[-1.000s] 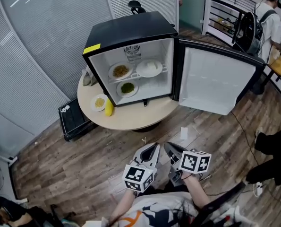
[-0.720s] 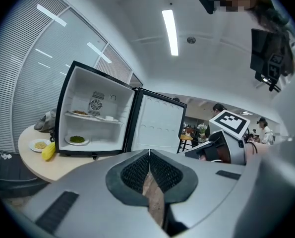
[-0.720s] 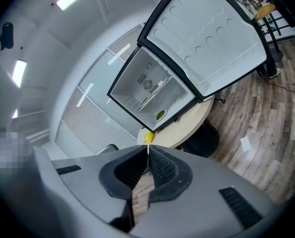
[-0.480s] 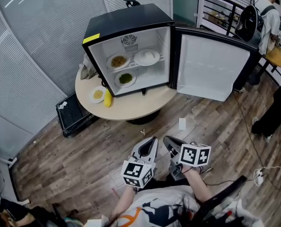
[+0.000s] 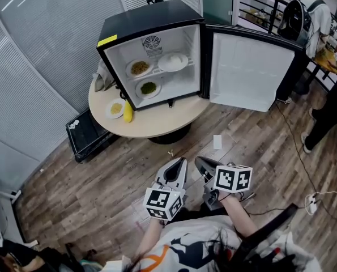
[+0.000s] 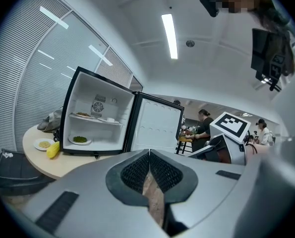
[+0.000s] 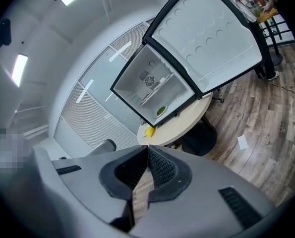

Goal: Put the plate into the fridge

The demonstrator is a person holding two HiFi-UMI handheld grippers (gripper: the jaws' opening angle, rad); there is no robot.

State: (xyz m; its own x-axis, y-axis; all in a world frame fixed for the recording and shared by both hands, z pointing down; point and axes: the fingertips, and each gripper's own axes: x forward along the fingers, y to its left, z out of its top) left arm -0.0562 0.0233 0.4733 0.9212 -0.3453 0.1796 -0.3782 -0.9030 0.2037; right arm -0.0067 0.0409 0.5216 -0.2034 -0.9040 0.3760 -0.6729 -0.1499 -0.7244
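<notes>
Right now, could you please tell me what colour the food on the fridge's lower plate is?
Green food, seen best in the head view.

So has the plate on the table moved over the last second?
No. The plate lies where it was on the table, just left of the yellow corn, at the front left corner of the fridge.

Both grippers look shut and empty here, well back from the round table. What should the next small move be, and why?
Probably move toward the round beige table and open the left gripper: the white plate of yellow food sits there, outside the open black fridge, nearer that side, and the right gripper is likewise shut and empty.
</notes>
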